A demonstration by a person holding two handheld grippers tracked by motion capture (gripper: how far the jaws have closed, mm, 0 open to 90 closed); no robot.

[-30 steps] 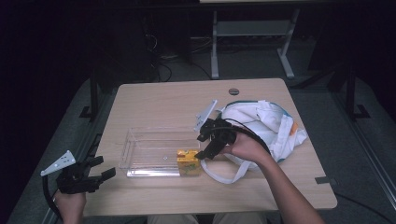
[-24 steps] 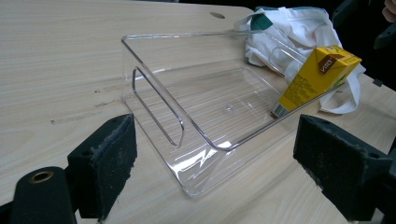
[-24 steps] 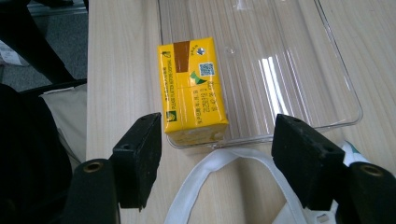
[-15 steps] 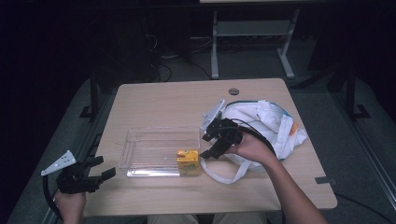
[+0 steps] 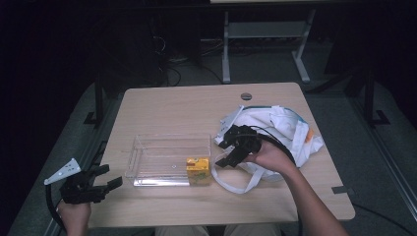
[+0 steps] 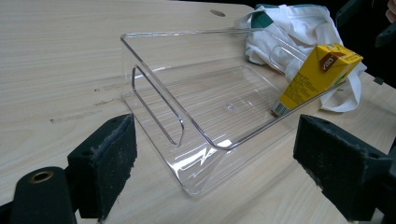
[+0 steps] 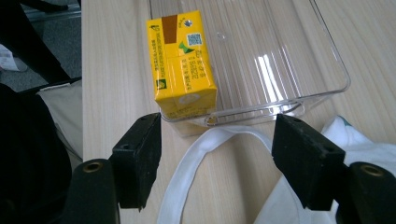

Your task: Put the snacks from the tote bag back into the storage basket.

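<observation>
A yellow drink carton (image 5: pixel 198 169) stands upright in the near right corner of a clear plastic bin (image 5: pixel 162 147). My right gripper (image 5: pixel 222 152) hovers just right of that corner, open, jaws pointing at the carton (image 7: pixel 182 60) with nothing pressed between them (image 7: pixel 217 140). A white bag strap (image 7: pixel 196 154) lies on the table under the jaws. My left gripper (image 5: pixel 109 176) is held off the table's front left corner, open and empty, facing the bin (image 6: pixel 201 93) and the carton (image 6: pixel 313 77).
A crumpled white tote bag (image 5: pixel 280 128) with green and orange trim lies right of the bin, under my right hand (image 5: pixel 268 157). The wooden table (image 5: pixel 187 103) has a cable hole (image 5: pixel 246 96) near its far edge. A metal stand (image 5: pixel 265 29) sits on the floor beyond.
My right gripper has drawn back slightly from the carton toward the bag. The left gripper, bin and carton have stayed put.
</observation>
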